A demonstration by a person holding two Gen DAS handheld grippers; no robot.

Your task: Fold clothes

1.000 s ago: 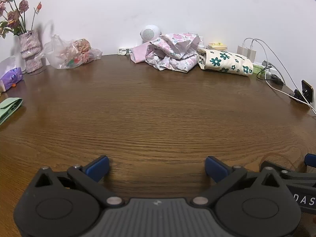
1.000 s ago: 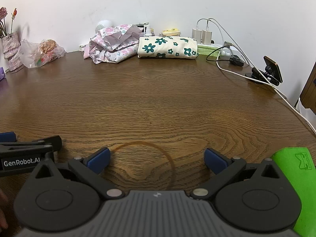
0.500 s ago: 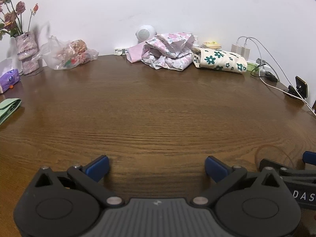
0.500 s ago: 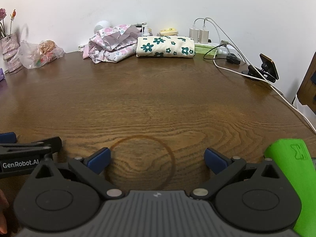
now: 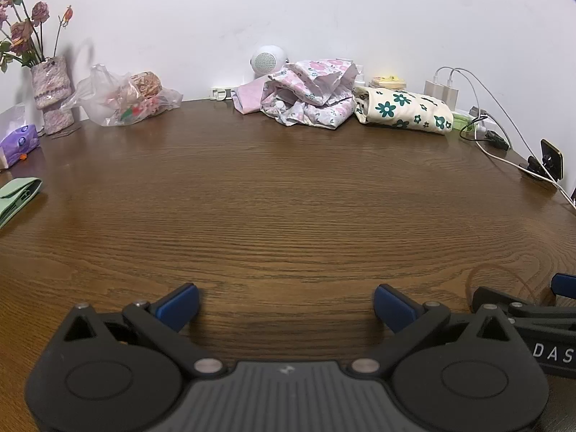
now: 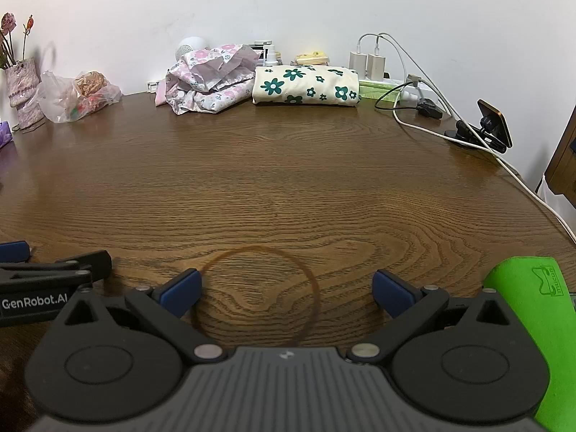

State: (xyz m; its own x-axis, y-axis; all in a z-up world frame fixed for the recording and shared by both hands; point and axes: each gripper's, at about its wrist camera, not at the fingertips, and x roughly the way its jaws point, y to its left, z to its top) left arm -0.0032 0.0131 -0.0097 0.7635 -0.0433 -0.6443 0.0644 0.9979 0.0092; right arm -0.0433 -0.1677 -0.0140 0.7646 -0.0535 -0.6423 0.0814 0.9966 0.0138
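A crumpled pink floral garment (image 5: pixel 309 93) (image 6: pixel 210 79) lies in a heap at the far edge of the brown wooden table (image 5: pixel 288 198) (image 6: pixel 288 180). Beside it on the right rests a folded cream cloth with green flowers (image 5: pixel 403 109) (image 6: pixel 306 84). My left gripper (image 5: pixel 286 306) stands open low over the near side of the table, nothing between its blue-tipped fingers. My right gripper (image 6: pixel 286 291) is open too, above a dark ring mark in the wood. Both hang far from the clothes. Each gripper shows at the edge of the other's view.
A plastic bag of items (image 5: pixel 126 95) and a vase of dried flowers (image 5: pixel 50 90) stand at the back left. Chargers and cables (image 6: pixel 396 72) and a small phone holder (image 6: pixel 493 126) occupy the back right. A green object (image 6: pixel 532 309) lies near my right gripper. A pale green strip (image 5: pixel 18 198) lies at the left.
Both views have shifted slightly, the left one turning a little so the clothes sit nearer its centre. Both grippers stay open and nothing on the table has moved.
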